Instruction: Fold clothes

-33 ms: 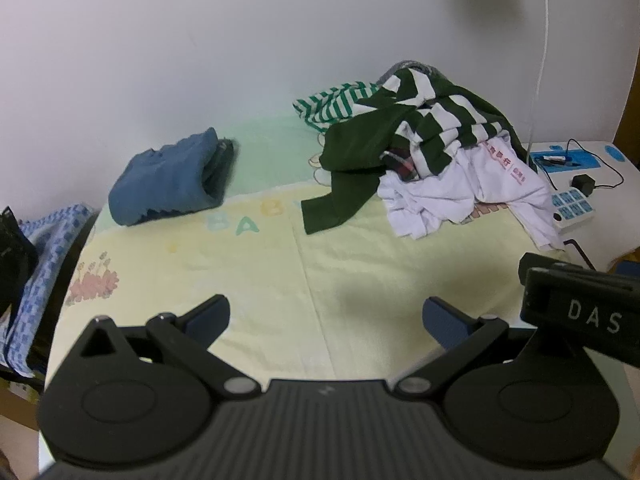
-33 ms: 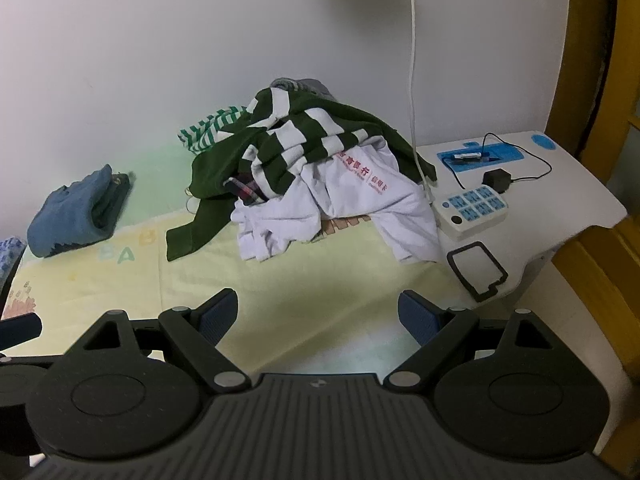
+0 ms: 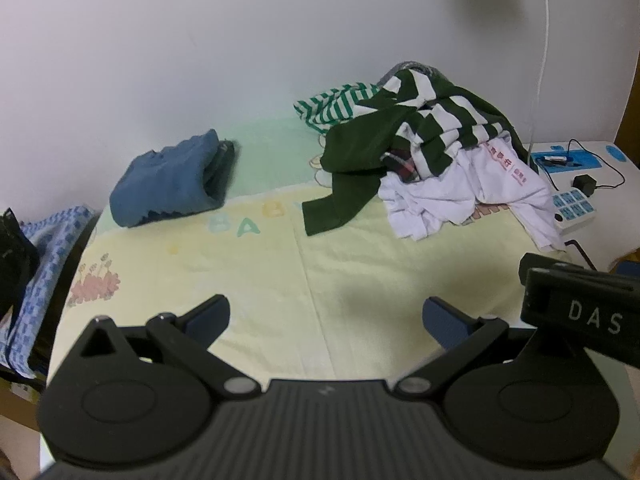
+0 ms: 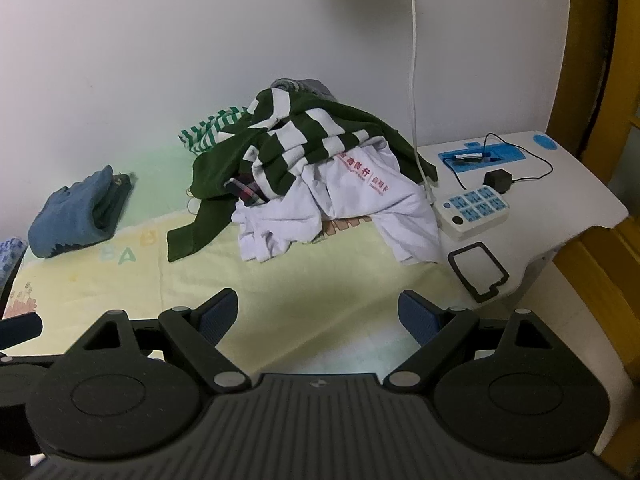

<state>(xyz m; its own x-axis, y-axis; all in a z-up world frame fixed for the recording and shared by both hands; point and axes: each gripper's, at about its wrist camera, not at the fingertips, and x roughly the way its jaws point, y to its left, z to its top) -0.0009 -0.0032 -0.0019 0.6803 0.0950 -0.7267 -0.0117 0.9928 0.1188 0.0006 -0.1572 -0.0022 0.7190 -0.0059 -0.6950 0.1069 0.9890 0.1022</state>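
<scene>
A heap of unfolded clothes lies at the back of the yellow mat [image 3: 248,272]: a dark green and white striped top [image 3: 416,136] [image 4: 296,140] over a white shirt with red print [image 3: 472,188] [image 4: 352,200]. A folded blue garment [image 3: 172,180] [image 4: 76,212] sits at the back left. My left gripper [image 3: 326,316] is open and empty above the mat's front. My right gripper [image 4: 318,312] is open and empty too, short of the heap. Its body shows at the right of the left wrist view [image 3: 580,304].
A white side table [image 4: 568,204] on the right holds a power strip [image 4: 472,212], a black adapter with cable [image 4: 498,180] and a black frame [image 4: 478,272]. A white cord [image 4: 412,60] hangs down the wall. Blue patterned cloth [image 3: 48,248] lies at the left edge.
</scene>
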